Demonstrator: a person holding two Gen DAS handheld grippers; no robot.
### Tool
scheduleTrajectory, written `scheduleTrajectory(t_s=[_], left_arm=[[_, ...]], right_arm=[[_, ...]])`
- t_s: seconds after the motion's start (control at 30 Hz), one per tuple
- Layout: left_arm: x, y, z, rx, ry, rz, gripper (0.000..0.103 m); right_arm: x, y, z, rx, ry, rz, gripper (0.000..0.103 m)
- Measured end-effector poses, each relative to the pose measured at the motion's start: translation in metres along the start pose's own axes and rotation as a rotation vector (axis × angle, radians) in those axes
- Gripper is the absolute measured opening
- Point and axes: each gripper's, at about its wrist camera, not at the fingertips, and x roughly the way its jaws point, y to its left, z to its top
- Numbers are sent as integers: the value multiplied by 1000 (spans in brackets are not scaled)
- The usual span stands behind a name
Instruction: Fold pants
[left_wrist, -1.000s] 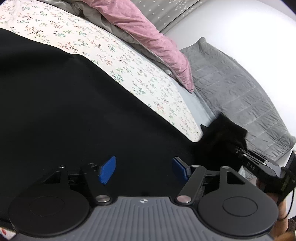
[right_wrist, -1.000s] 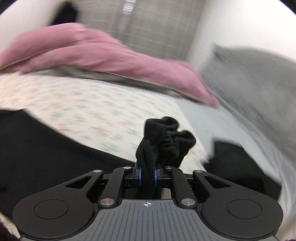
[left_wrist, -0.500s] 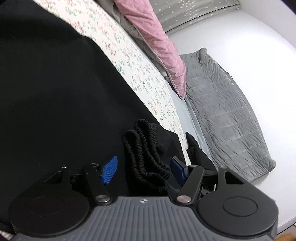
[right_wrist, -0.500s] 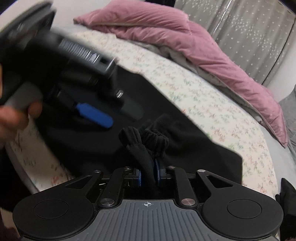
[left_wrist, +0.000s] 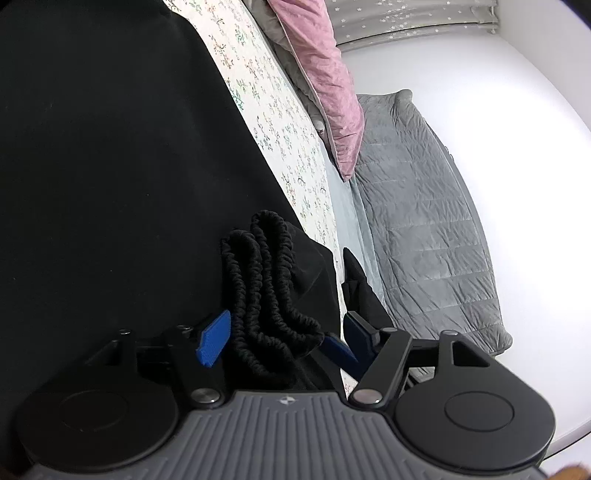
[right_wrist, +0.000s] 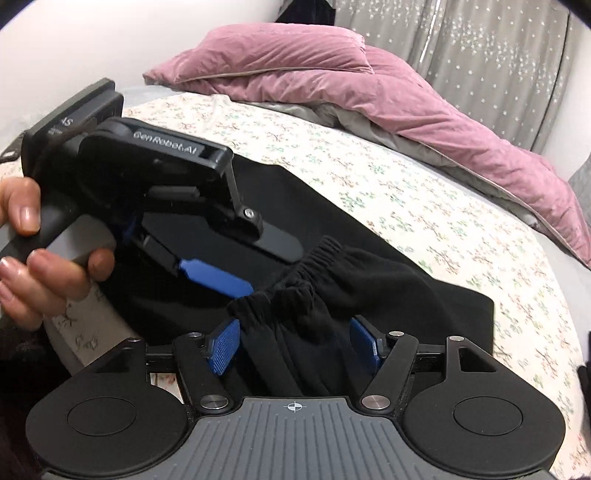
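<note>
Black pants (left_wrist: 110, 184) lie spread on the floral bed sheet (left_wrist: 273, 122). Their bunched elastic waistband (left_wrist: 269, 295) sits between the wide-apart blue pads of my left gripper (left_wrist: 280, 338), which is open. In the right wrist view the same waistband (right_wrist: 295, 291) lies between the spread blue pads of my right gripper (right_wrist: 297, 343), also open. The left gripper (right_wrist: 221, 273), held by a hand (right_wrist: 33, 251), shows there at the left, its fingers reaching to the waistband.
A pink duvet (right_wrist: 332, 85) lies along the far side of the bed. A grey quilted blanket (left_wrist: 424, 221) lies beside the bed against the white wall. Grey star-print curtains (right_wrist: 498, 55) hang behind. Another dark cloth piece (left_wrist: 362, 291) hangs at the bed edge.
My right gripper carried the waistband across to the left gripper and has opened, letting go of it. The waistband now lies between the left gripper's open pads.
</note>
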Motion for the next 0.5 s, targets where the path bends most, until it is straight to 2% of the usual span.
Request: scheduleTrajectory(t_s=[0.07,0.1,0.2,0.33,0.43,0.5], left_arm=[[1,0,0,-6,-1,-8,92],[1,0,0,-8,-2,-5,92],[0,0,-1,1,-1,6,92],[10,-8,-1,39,1,47,90],[21,-16,-1,82,2,115,81],[28,-21,-3,109,-3,156,71]], right_arm=[[9,-4,3,28,-1,64,62],[11,-7,3,53,-2,108,51],[10,-11,4,109,5,191,37],[6,-8,0,89,24,222,35],[2,-9,-3,110,20,239,35],[5,-14,-2,137,22,255,36]])
